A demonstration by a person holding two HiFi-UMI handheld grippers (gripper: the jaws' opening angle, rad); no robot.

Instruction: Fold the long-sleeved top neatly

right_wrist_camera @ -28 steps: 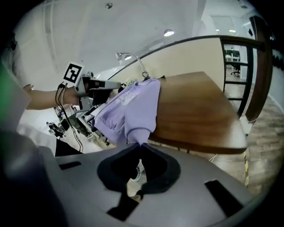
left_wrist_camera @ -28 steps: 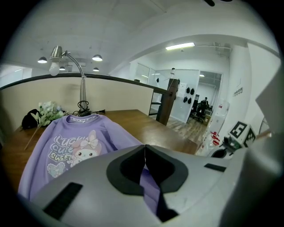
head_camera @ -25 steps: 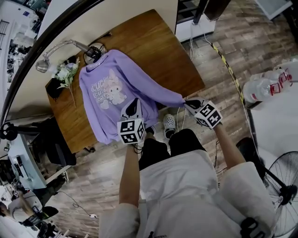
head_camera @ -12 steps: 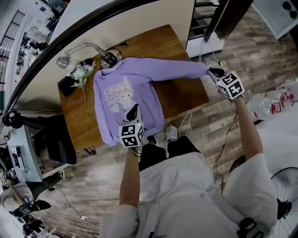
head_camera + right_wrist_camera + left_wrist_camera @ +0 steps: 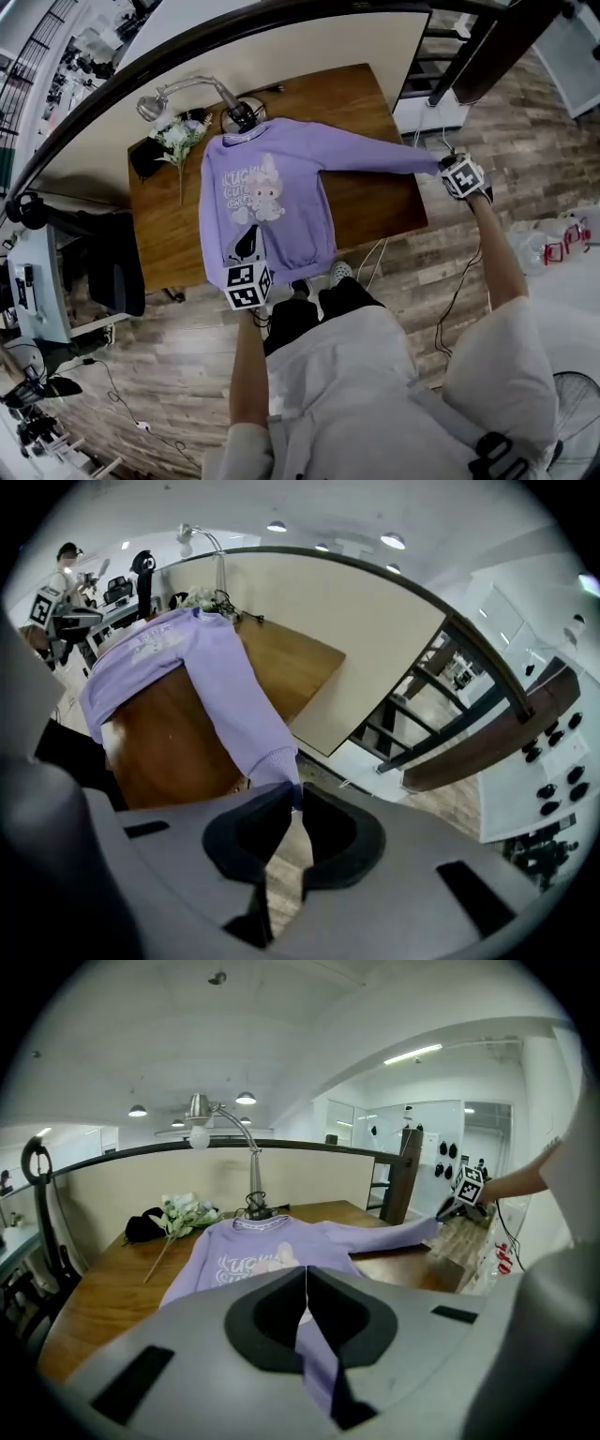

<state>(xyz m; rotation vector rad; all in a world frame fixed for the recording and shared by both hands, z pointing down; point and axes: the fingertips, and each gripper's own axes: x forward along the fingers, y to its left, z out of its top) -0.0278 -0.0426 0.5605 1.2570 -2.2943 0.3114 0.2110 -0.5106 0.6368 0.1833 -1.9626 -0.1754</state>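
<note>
The right tongs (image 5: pixel 444 163) have swung the sleeve (image 5: pixel 384 157) from the near edge out to full stretch past the bench (image 5: pixel 375 208) end, jaws just easing apart but the cuff pinched at their tips. Left tongs (image 5: pixel 247 239) clamp the hem of the long-sleeved top (image 5: pixel 272 187), lying face up on the bench. Spreading looks nearly done, and no fold is made yet

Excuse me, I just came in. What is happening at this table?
A person is laying out a purple top on the wooden table for folding. The left hand-held gripper is shut on its near hem. The right hand-held gripper holds the cuff of one sleeve, stretched out past the table's edge; its jaws have just been opening slightly, with the cuff between them.
</note>
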